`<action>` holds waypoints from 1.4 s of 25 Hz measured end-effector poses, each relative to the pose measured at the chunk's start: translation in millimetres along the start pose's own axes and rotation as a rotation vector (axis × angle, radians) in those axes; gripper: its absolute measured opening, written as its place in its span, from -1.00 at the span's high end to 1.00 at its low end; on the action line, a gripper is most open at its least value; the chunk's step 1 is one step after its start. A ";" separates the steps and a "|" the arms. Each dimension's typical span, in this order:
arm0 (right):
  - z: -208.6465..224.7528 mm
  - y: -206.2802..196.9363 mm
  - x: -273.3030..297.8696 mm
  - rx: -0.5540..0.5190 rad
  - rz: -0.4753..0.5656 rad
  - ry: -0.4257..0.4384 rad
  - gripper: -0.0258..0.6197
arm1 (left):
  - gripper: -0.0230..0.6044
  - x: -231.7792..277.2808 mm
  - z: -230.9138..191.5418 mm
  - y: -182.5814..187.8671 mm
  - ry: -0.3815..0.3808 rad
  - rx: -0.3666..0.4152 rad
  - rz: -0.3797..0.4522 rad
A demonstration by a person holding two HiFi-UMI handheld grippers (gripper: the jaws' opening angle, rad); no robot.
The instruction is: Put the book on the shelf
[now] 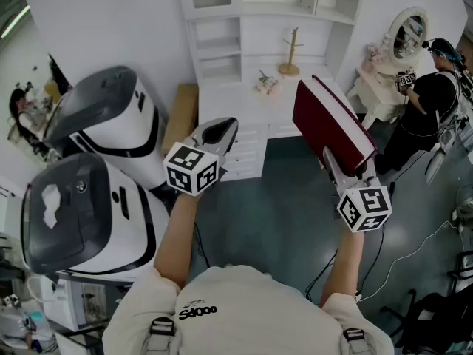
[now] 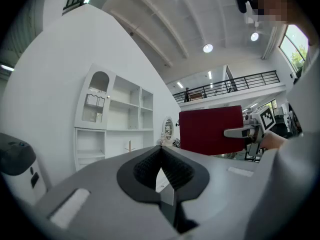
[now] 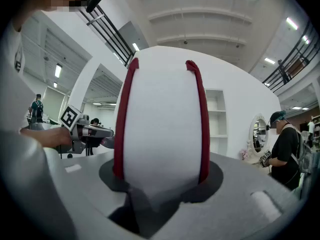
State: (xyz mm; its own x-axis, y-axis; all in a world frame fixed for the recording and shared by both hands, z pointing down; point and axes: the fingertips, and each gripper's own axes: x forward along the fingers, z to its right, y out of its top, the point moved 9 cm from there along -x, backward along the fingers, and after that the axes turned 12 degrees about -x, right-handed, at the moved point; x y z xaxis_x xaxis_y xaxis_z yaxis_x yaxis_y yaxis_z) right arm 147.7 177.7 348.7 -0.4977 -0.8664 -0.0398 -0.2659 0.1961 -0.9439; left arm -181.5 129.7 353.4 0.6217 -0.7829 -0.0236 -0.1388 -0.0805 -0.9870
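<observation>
A dark red hardback book [image 1: 329, 120] is held up in the air, spine away from me and tilted. My right gripper [image 1: 341, 170] is shut on its lower edge. In the right gripper view the white page block [image 3: 160, 124] stands between the two red covers and fills the space between the jaws. My left gripper [image 1: 220, 132] hovers to the left of the book, apart from it, jaws shut with nothing in them [image 2: 161, 166]. The white shelf unit [image 1: 222, 43] stands against the wall ahead, and the left gripper view shows its open compartments [image 2: 125, 114].
Two large white-and-grey machines [image 1: 103, 124] [image 1: 81, 213] stand at the left. A cardboard box [image 1: 181, 113] leans beside the desk part, where a wooden stand [image 1: 290, 54] sits. At the right are a person in black [image 1: 429, 102] and an oval mirror [image 1: 408, 34]. Cables [image 1: 414, 257] cross the floor.
</observation>
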 end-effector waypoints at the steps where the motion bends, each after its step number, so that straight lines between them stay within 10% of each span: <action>1: 0.0 -0.4 -1.1 0.000 -0.001 -0.001 0.26 | 0.93 0.1 1.4 -0.7 -0.004 0.011 -0.011; 15: 18.3 -0.4 -15.5 0.010 0.013 0.009 0.25 | 0.88 -3.5 20.0 -1.9 0.105 0.056 -0.006; 35: 70.7 -35.3 -21.7 0.039 0.006 -0.001 0.26 | 0.88 56.7 51.0 -30.6 0.048 0.083 -0.069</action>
State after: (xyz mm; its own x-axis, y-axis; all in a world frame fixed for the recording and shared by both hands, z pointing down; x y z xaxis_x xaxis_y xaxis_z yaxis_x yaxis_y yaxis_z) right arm 226.2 157.1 359.7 -0.4988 -0.8655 -0.0461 -0.2303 0.1837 -0.9556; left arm -102.7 119.2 374.2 0.5900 -0.8058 0.0503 -0.0314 -0.0851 -0.9959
